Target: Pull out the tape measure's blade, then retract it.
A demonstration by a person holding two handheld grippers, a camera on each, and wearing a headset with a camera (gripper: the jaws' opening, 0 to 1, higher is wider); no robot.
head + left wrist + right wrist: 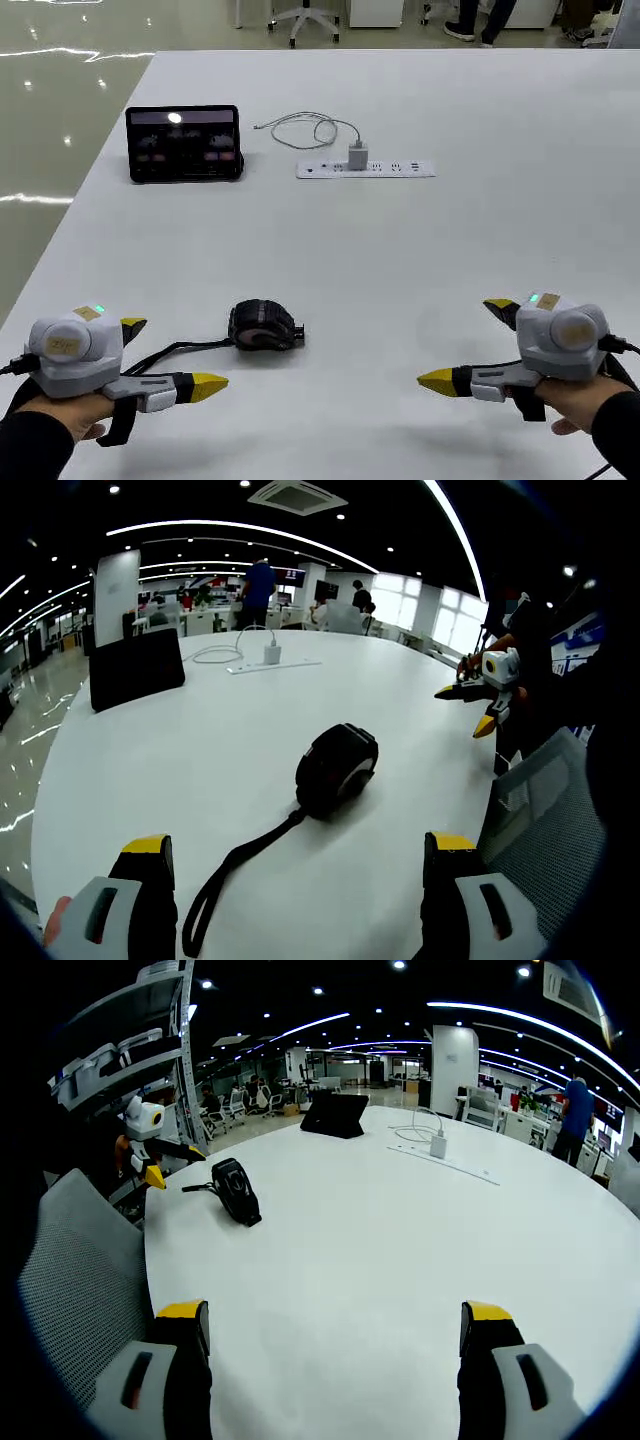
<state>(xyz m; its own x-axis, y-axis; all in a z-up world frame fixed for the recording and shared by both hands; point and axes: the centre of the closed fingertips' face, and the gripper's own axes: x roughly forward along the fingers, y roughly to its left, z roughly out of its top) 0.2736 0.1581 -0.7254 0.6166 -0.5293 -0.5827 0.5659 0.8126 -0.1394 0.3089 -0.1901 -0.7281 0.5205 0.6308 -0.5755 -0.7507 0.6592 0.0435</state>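
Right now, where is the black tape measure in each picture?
Head view: the tape measure sits lower left of the middle.
Left gripper view: the tape measure is in the middle, just ahead of the open jaws.
Right gripper view: the tape measure is small, at the upper left.
Shared landmark: the white power strip.

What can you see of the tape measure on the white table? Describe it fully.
The tape measure is a compact, rounded black case, seemingly rubbery plastic, with a lighter round face on one side. No blade is drawn out. It seems to stand on edge on the white table, and a black looped strap trails from it toward the left tongs, which are open and apart from it. Only the table touches it.
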